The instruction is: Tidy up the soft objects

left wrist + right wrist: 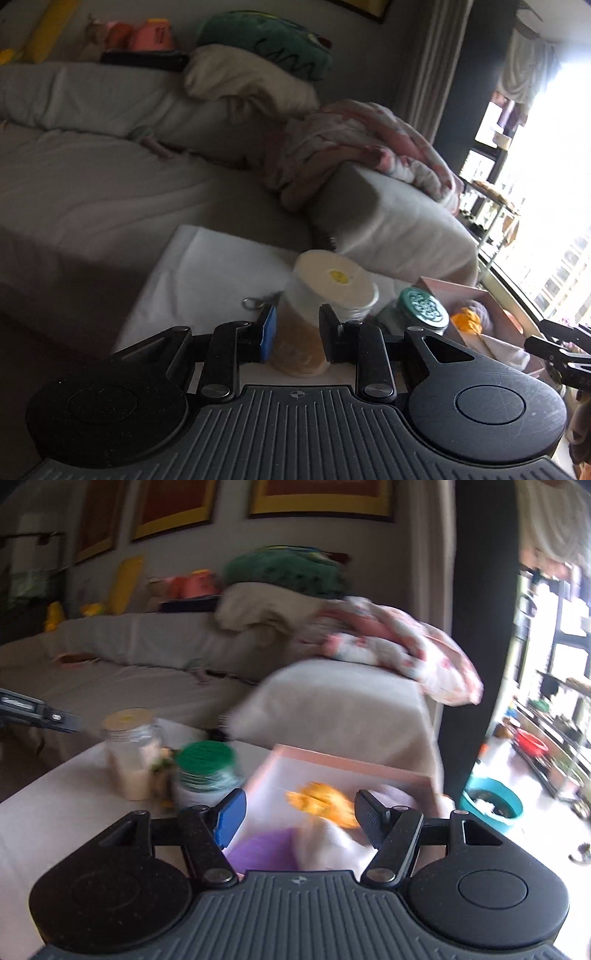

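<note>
My left gripper (295,332) is shut on a clear jar with a cream lid (317,295), which tilts between the jaws above the white table (192,273). The jar also shows in the right wrist view (131,753). A second jar with a green lid (417,314) stands beside it and also shows in the right wrist view (205,771). My right gripper (299,819) is open above a pink box (351,766) that holds an orange soft object (325,803), a purple one (264,849) and a white one (332,845).
A grey sofa (110,192) lies behind the table, with a floral blanket (362,147), a cream cushion (243,79) and a green plush (269,40). A teal basin (491,806) stands on the floor at right near shelves.
</note>
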The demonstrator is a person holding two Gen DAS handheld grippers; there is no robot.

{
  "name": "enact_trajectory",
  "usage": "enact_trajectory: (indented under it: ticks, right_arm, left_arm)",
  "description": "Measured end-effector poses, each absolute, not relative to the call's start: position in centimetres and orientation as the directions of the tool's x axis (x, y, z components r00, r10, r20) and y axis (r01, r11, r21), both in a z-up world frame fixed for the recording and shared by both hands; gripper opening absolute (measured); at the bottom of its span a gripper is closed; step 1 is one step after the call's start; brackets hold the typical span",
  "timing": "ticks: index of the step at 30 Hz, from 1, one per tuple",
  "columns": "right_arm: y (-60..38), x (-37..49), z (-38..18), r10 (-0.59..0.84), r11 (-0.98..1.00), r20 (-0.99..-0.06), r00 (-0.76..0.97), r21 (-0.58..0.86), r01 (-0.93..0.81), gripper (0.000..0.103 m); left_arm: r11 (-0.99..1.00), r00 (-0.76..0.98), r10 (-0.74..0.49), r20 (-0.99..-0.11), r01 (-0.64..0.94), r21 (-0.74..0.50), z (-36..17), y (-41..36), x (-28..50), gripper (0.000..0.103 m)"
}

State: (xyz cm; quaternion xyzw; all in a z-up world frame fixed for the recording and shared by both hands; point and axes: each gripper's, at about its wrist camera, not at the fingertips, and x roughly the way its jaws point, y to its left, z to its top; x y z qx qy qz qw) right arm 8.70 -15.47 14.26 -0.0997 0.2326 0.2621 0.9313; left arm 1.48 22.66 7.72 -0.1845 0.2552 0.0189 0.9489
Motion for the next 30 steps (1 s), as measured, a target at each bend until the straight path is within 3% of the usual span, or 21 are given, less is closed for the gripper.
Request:
enact_trajectory:
  ticks: [2,8,11,17,25,26,27,28,30]
  right_arm:
    - [-13.7,8.8,15.4,0.463,0.824,-0.501,0.731,-0.060,-0.563,0.065]
    - [-8.0,16.8,22.9,0.561,0.819,-0.588,0.583,0.288,-0.497,0.065]
    - [-2.4,22.4,24.1,0.537,0.827,-0.673,0.508,0.302,-0.474,0.065]
    - [7.2,30.6,16.1,0.338,0.887,-0.888,0.311,0.190,-0.420,0.065]
    - [11.1,34.6,9.2,0.240,0.898,-0.949,0.203,0.138,-0.417,0.065]
    - [11.1,34.5,9.0,0.250,0.889,-0.951,0.181,0.152,-0.431,0.063]
    - [10.9,34.2,8.9,0.248,0.884,-0.954,0.170,0.151,-0.442,0.053]
    - [10.7,33.8,9.0,0.248,0.879,-0.955,0.166,0.149,-0.453,0.036]
    - [10.0,33.2,9.2,0.255,0.867,-0.956,0.146,0.158,-0.473,0.021]
  left_arm:
    - [0.924,0.875,-0.065,-0.479,-0.129,-0.360,7.7,23.2,1.3,0.028]
    - [0.922,0.892,-0.152,-0.425,-0.026,-0.386,10.2,24.3,3.5,0.028]
    - [0.928,0.886,-0.187,-0.424,0.018,-0.373,11.5,25.6,5.4,0.028]
    - [0.910,0.834,-0.272,-0.481,0.060,-0.410,10.2,28.9,7.9,0.028]
    - [0.849,0.794,-0.326,-0.513,0.008,-0.528,4.0,32.3,8.2,0.028]
    - [0.838,0.790,-0.345,-0.506,0.017,-0.546,3.4,32.3,8.0,0.028]
    - [0.828,0.785,-0.366,-0.500,0.029,-0.560,2.8,32.3,7.9,0.028]
    - [0.821,0.780,-0.385,-0.493,0.046,-0.568,2.5,32.1,7.7,0.028]
    - [0.812,0.770,-0.423,-0.479,0.087,-0.577,2.2,31.4,7.2,0.028]
